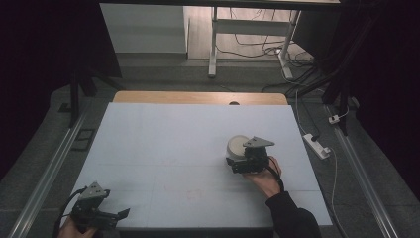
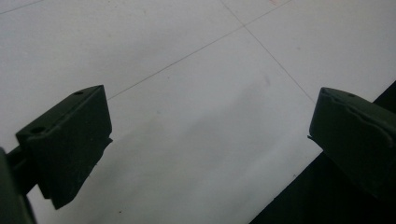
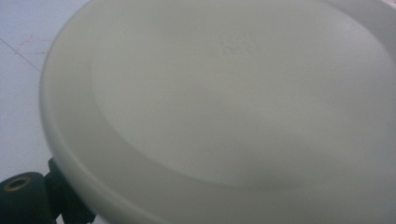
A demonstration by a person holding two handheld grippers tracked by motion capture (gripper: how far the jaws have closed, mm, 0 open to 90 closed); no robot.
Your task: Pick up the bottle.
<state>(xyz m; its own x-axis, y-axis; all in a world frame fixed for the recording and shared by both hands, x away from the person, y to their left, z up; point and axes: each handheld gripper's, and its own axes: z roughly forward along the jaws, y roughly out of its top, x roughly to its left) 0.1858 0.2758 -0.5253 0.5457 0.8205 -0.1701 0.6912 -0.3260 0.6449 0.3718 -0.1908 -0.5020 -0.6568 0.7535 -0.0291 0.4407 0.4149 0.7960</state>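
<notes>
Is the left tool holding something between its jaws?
No, the left tool has its jaws wide apart, with only bare white table between them.

The high view looks forward and down from above the desk's (image 1: pixel 188 144) near edge, taking in the whole top and the floor beyond its far edge. The left gripper view sits low at the near left corner, looking along its jaws at bare desk (image 2: pixel 196 93) and the near edge. The right gripper view is pressed close against a white lid (image 3: pixel 233 93), the round white thing (image 1: pixel 237 145) toward the right edge in the high view.
</notes>
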